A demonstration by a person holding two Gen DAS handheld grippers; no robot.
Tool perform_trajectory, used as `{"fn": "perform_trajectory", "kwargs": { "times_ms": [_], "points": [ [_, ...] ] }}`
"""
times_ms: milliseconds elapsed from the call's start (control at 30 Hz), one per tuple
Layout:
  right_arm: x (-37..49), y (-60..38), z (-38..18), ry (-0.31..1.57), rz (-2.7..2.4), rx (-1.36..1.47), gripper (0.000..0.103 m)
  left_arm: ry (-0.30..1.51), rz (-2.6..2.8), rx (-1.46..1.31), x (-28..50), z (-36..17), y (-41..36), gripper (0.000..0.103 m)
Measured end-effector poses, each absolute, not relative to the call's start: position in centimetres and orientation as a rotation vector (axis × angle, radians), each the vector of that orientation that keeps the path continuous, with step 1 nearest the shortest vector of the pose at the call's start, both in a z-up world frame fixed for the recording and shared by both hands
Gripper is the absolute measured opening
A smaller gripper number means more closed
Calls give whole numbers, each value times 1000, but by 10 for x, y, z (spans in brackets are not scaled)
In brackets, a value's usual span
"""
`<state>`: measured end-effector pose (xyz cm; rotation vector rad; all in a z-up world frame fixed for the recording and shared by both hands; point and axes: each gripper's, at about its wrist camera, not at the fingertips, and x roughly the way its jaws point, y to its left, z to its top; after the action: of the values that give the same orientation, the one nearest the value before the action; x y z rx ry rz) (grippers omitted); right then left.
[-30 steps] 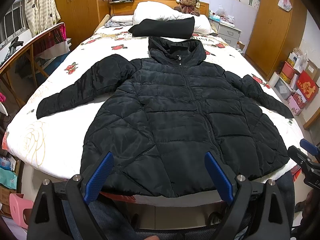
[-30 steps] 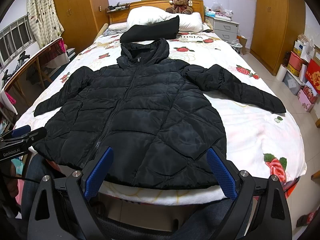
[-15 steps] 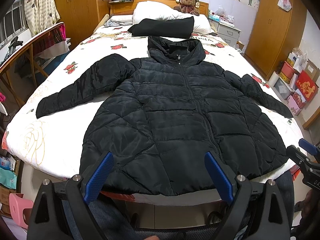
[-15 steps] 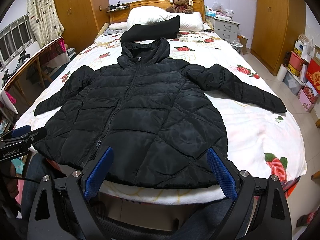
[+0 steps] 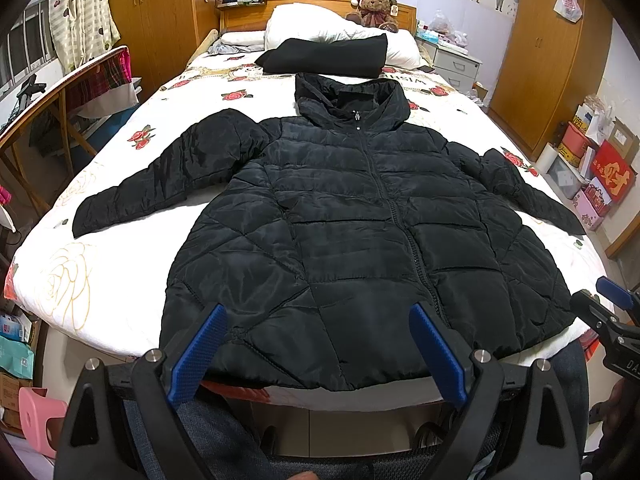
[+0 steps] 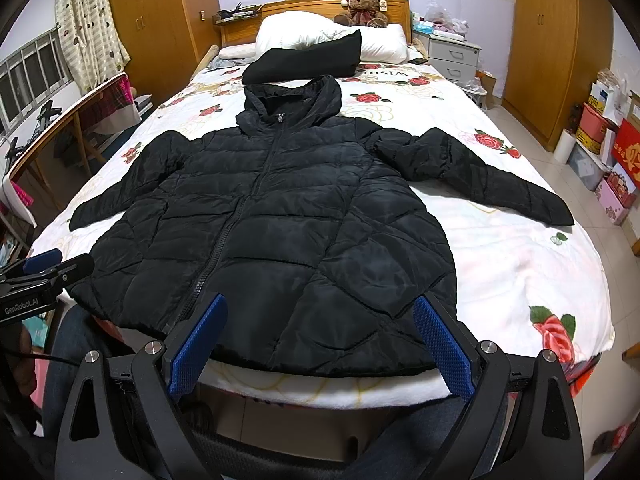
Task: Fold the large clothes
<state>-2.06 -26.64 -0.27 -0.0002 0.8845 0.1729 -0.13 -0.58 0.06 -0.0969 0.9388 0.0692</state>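
The jacket (image 5: 360,232) lies flat and zipped on the bed (image 5: 100,280), hem at the foot edge, hood toward the headboard, both sleeves spread toward the side edges. The left gripper (image 5: 316,344) hangs off the foot edge by the hem's left part, fingers apart, holding nothing. The right gripper (image 6: 320,340) hangs by the hem's right part, likewise apart. A folded black garment (image 5: 324,56) rests against the pillow (image 5: 320,28) at the head end.

"GenRobot.AI" on left gripper (image 6: 36,280) body; upside-down "WISH" print on bedspread (image 6: 384,73).
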Motion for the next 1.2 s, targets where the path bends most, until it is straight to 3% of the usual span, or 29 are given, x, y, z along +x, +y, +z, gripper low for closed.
{"fn": "perform_trajectory", "kwargs": {
  "times_ms": [1200],
  "points": [
    [-23,-257,-7,886,178,-8,95,948,64,-96,-3,-4,-9,94]
  ]
}}
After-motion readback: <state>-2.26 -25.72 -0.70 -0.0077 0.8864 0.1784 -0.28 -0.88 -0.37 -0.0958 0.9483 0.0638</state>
